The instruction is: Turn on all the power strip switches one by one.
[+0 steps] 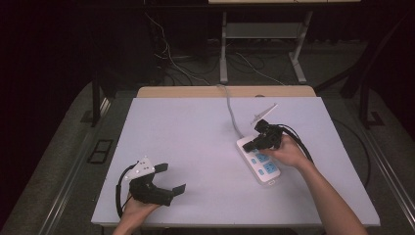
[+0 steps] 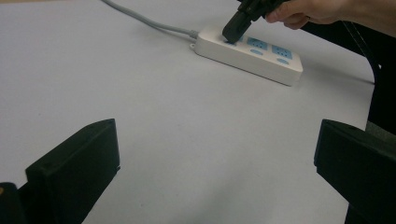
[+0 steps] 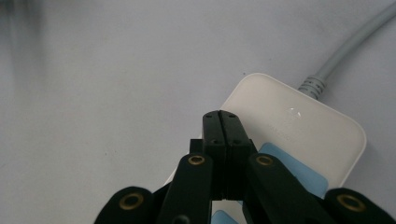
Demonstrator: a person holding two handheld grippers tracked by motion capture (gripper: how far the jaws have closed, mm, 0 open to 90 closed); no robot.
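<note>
Near table's right edge, closed right tool [image 1: 248, 145] on power strip [image 1: 259, 164].

— Where's the left gripper [image 1: 172, 179]?
— Lower left of the high view, held by the left hand [image 1: 138, 209] rising from the bottom edge. Its two black jaws stand wide apart, pointing right.
— And the right gripper [image 1: 247, 145]?
— Right of centre, gripped by the right hand [image 1: 288, 151]; the forearm [image 1: 333, 200] runs down to the bottom right corner. In its own view the jaws are pressed together, tips [image 3: 221, 122] angled downward. The left gripper view shows it at upper right.
</note>
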